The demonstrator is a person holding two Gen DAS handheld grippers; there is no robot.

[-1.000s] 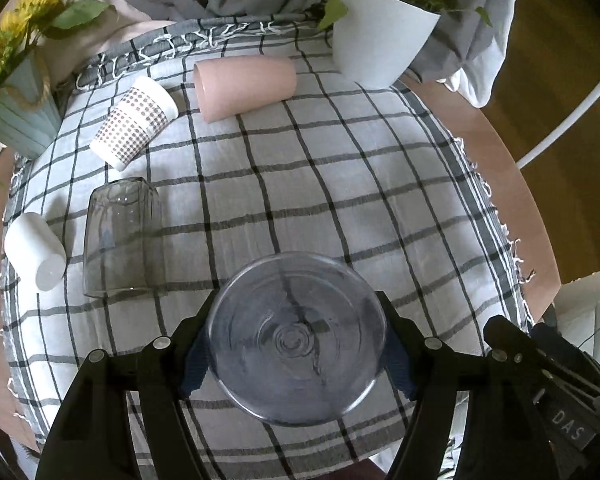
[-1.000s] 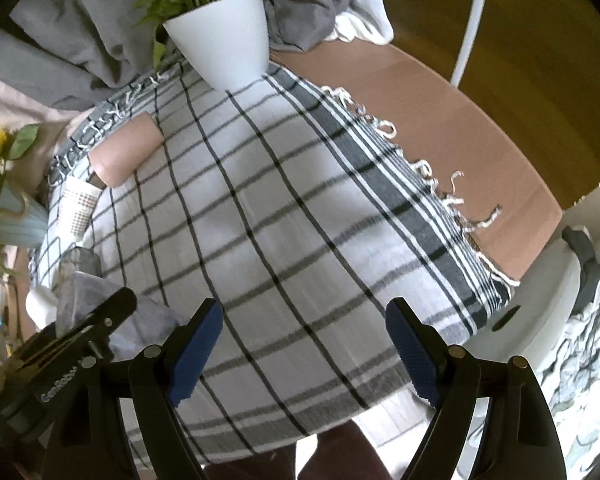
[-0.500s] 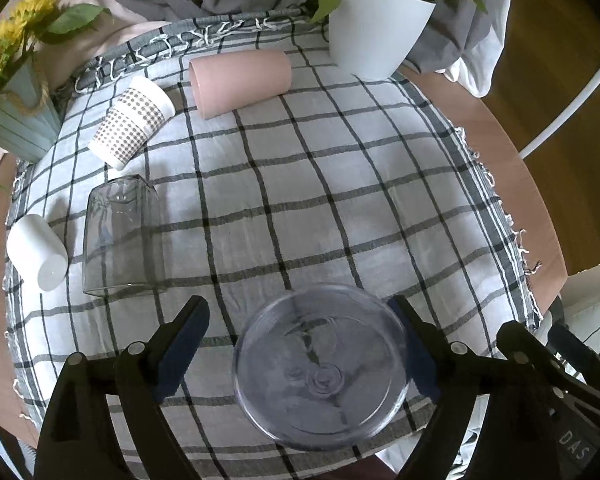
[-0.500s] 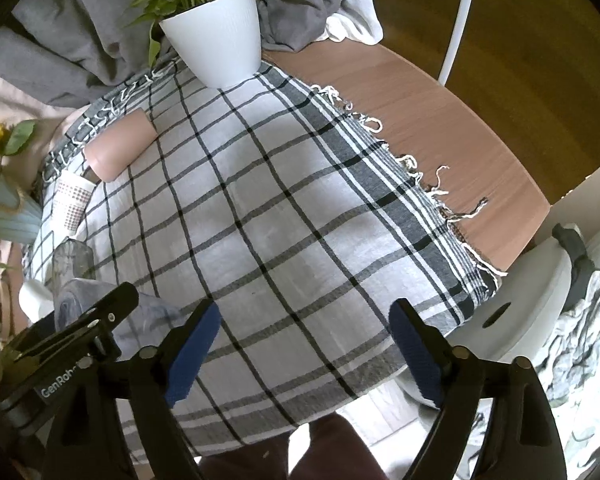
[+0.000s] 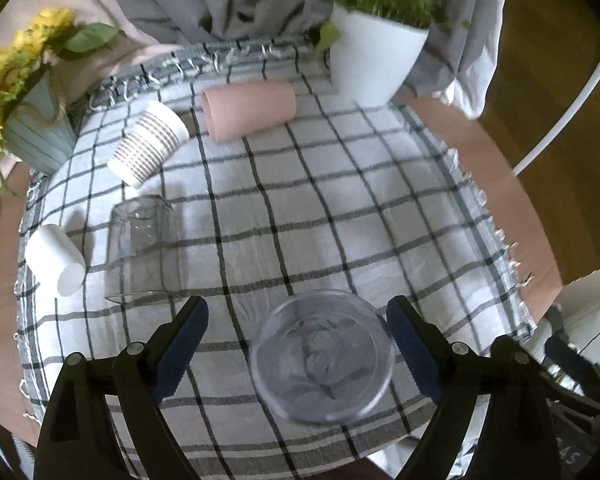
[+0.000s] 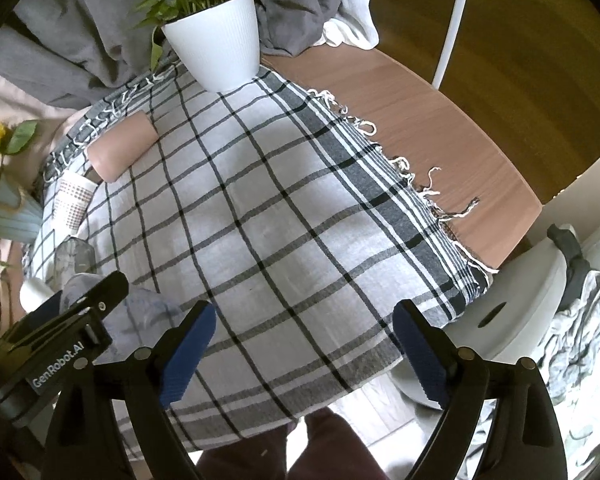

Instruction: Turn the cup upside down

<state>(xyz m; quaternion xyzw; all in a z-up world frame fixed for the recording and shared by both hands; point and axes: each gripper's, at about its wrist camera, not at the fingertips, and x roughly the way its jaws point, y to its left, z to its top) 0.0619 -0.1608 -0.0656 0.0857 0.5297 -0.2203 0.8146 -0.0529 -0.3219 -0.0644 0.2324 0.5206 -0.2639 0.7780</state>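
Although the clear cup [image 5: 322, 356] stands base-up on the checked cloth [image 5: 340, 208], it is seen between the fingers of the left gripper [image 5: 296, 344], nearer the right finger and apparently touched by neither. Both jaws of that gripper are spread wide and nothing is held. The cup's long axis is judged vertical (its round base faces the camera), so the flip appears complete. The right gripper [image 6: 304, 352] is likewise spread and empty, with only cloth between its fingers. A straight retreat of the left gripper is indicated, since any sideways drift could knock the cup.
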